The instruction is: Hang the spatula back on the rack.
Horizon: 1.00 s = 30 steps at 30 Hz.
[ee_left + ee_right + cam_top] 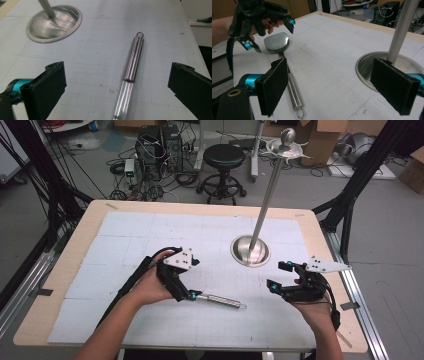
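Honestly that steel spatula [277, 42] lying flat between the left gripper's [117, 87] wide-open jaws looks stiff, light and slippery, so I'd pinch mid-handle; right gripper [339, 87] gapes empty nearby.

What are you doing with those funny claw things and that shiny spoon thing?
A person holds a two-jaw gripper in each hand at a table. The left gripper hovers, jaws open, over a metal spatula that lies flat on the white mat; it is not gripped yet. The right gripper waits beside it, jaws open and holding nothing. Behind them stands a tall metal hanging stand with a round base and hooks at the top.
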Tool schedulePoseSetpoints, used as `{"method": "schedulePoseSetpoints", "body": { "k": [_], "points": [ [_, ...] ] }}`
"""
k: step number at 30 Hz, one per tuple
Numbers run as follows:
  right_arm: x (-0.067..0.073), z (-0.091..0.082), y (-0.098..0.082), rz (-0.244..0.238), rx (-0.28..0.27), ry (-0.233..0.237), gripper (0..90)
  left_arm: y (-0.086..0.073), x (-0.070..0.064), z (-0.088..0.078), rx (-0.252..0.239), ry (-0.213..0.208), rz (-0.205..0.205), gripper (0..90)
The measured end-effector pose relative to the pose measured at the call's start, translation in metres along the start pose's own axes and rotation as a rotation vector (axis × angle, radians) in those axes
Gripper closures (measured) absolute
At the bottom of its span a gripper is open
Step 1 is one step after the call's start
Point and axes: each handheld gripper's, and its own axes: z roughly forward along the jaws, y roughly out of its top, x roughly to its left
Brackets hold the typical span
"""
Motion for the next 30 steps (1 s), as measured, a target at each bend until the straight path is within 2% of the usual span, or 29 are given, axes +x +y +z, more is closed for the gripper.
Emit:
{"method": "schedulePoseSetpoints", "body": {
  "k": [1,2,5,6,8,9,10,13,16,17,18,21,24,25,28,30],
  "points": [
    [0.0,0.0,0.0,-0.007,0.003,0.002,14.4,0.004,-0.001,0.011,0.018,-0.022,0.007,2.2],
    [0.0,0.001,0.0,-0.002,0.006,0.003,14.4,0.004,-0.001,0.011,0.018,-0.022,0.007,2.2],
    [0.001,0.001,0.0,-0.004,0.006,0.003,14.4,0.006,-0.003,0.029,0.046,-0.06,0.017,2.2],
    [0.001,0.001,0.0,-0.006,0.006,0.003,14.4,0.005,-0.004,0.041,0.082,-0.078,0.025,2.2],
    [0.001,0.001,0.0,-0.008,0.003,0.003,14.4,0.004,-0.005,0.052,0.115,-0.097,0.025,2.2],
    [0.0,0.001,0.0,-0.009,0.002,0.002,14.4,0.004,-0.005,0.052,0.115,-0.097,0.025,2.2],
    [0.001,0.001,0.0,-0.008,0.003,0.004,14.4,0.004,-0.007,0.062,0.132,-0.107,0.028,2.2],
    [0.0,0.002,0.0,-0.008,0.005,0.004,14.4,0.006,-0.009,0.07,0.154,-0.122,0.036,2.2],
    [0.0,0.003,0.0,-0.01,0.011,0.003,14.4,0.012,-0.011,0.083,0.215,-0.135,0.053,2.6],
    [0.0,0.003,0.0,-0.01,0.011,0.003,14.4,0.012,-0.011,0.083,0.215,-0.135,0.053,5.1],
    [0.0,0.003,0.0,-0.009,0.009,0.005,14.4,0.015,-0.012,0.088,0.25,-0.136,0.059,7.6],
    [0.001,0.002,0.0,-0.007,0.008,0.007,14.4,0.016,-0.013,0.092,0.26,-0.155,0.059,15.5],
    [0.001,0.002,0.0,-0.008,0.007,0.009,14.4,0.013,-0.013,0.097,0.336,-0.179,0.065,27.1],
    [0.001,0.002,0.0,-0.008,0.007,0.009,14.4,0.012,-0.013,0.098,0.341,-0.18,0.066,30.2],
    [0.001,0.002,0.0,-0.008,0.008,0.008,14.4,0.012,-0.013,0.097,0.34,-0.175,0.061,31.8],
    [0.001,0.003,0.0,-0.013,0.011,0.007,14.4,0.012,-0.011,0.095,0.343,-0.171,0.06,38.1]
  ]
}}
